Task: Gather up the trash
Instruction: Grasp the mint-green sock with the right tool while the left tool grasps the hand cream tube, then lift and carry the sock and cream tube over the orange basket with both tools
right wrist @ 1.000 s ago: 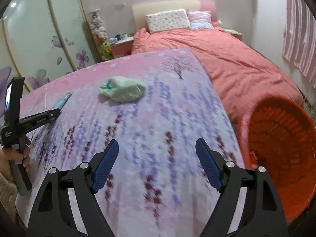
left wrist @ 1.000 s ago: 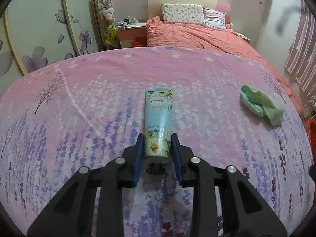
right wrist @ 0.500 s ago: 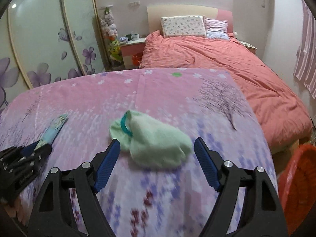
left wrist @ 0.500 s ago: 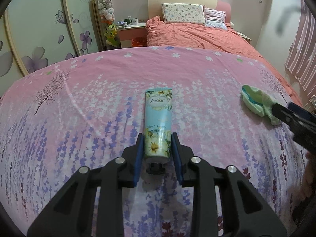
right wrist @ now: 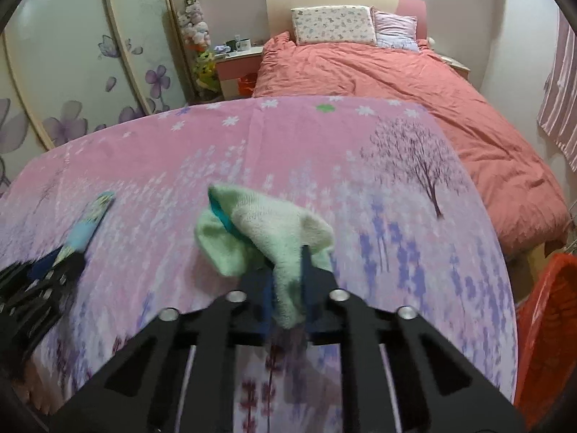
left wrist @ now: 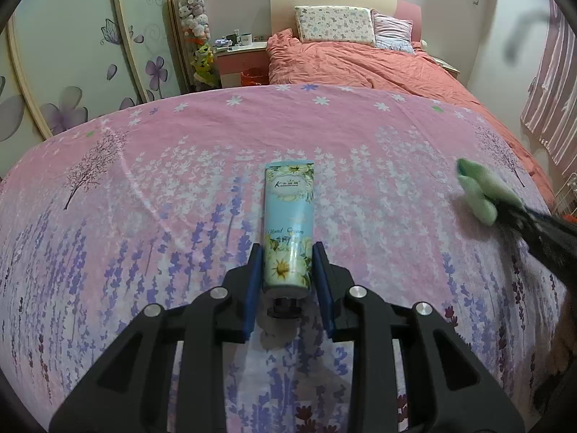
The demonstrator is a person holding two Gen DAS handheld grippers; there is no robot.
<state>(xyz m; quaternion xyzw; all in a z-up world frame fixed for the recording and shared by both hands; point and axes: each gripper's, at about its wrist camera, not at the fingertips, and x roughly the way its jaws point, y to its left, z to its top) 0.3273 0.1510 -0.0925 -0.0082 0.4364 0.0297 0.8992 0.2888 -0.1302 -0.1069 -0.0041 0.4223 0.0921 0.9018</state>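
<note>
Right gripper pinches a fuzzy, apparently crumpled mint-green cloth.

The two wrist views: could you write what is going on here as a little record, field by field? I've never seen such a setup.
surface: flowered pink sheet
left tool: shut on a tube, which lies flat on the sheet
right tool: shut on a green cloth, bunched between its fingers
bin: orange basket at the right edge of the right view, beside the sheet
background: bed with two pillows, nightstand, flowered wardrobe doors
sharpness: right view blurred
</note>
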